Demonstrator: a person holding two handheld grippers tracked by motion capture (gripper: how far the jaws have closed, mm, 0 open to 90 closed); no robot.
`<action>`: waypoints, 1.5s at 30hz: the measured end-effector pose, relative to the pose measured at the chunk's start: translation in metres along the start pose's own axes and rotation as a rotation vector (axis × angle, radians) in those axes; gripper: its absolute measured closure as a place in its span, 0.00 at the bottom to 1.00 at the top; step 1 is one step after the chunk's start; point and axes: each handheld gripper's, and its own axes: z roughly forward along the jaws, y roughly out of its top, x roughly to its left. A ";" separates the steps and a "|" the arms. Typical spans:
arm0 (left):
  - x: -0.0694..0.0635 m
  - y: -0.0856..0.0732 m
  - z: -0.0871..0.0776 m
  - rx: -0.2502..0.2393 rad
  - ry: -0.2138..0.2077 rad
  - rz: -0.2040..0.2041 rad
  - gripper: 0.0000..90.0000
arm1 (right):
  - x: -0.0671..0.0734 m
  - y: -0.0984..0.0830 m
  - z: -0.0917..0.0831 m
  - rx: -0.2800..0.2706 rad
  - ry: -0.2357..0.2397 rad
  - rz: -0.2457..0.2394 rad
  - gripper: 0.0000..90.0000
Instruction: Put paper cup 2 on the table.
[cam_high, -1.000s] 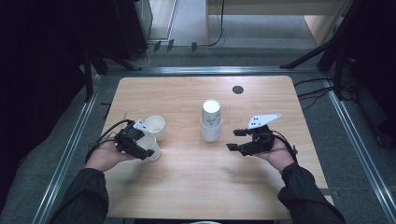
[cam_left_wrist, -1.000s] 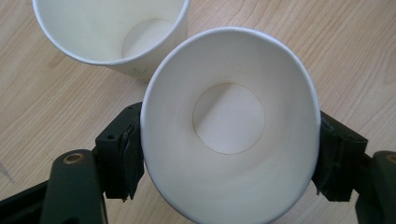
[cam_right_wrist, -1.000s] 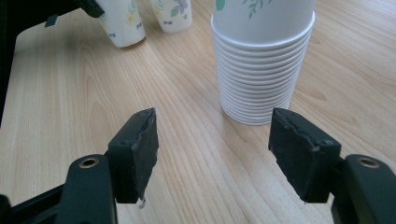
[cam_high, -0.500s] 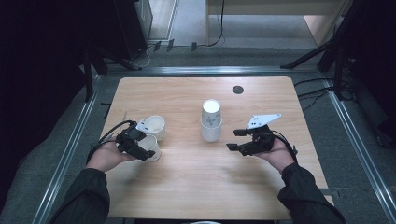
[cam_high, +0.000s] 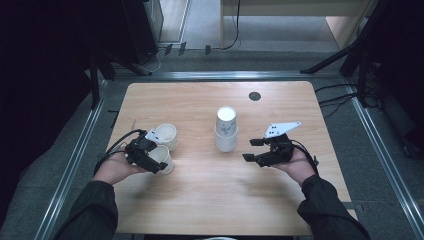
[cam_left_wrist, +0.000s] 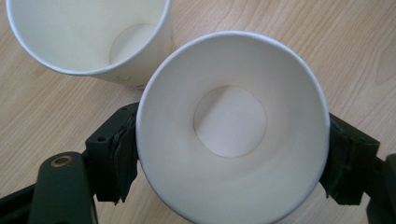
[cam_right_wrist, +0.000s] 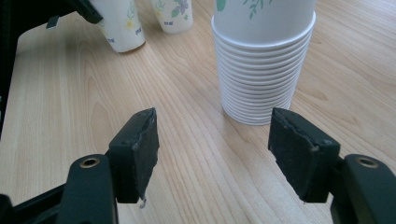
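While the left gripper (cam_high: 156, 161) is straddling the near cup (cam_high: 163, 156) at the table's (cam_high: 200, 205) left side, its jaws have just been opening. In the left gripper view the pads are sitting at the cup's (cam_left_wrist: 231, 126) flanks, and we are not able to tell whether they are pressing it or have let go. That cup is standing upright on the wood, just beside the far cup (cam_high: 166, 135), whose rim (cam_left_wrist: 88, 37) is close to its own. We are judging this to be the release of a cup dealt from the stack (cam_high: 226, 129). To do it well, we are wanting the jaws spread until both pads are clear before backing off level, so that the light paper wall is not dragged or tipped against its neighbour. Moving right, the stack is standing mid-table. The right gripper (cam_high: 254, 150) is waiting beside it, jaws wide apart and empty, with the stack's base (cam_right_wrist: 261, 93) just beyond the pads.
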 end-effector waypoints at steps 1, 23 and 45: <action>0.000 0.000 0.000 -0.002 0.000 0.000 0.21 | 0.000 0.000 0.000 0.000 0.000 0.001 0.38; -0.002 0.000 -0.007 -0.039 -0.022 -0.033 0.15 | 0.000 0.000 -0.001 -0.002 -0.002 0.003 0.39; 0.004 -0.001 -0.034 -0.147 -0.055 -0.084 0.14 | -0.001 0.000 -0.002 -0.005 0.003 0.005 0.39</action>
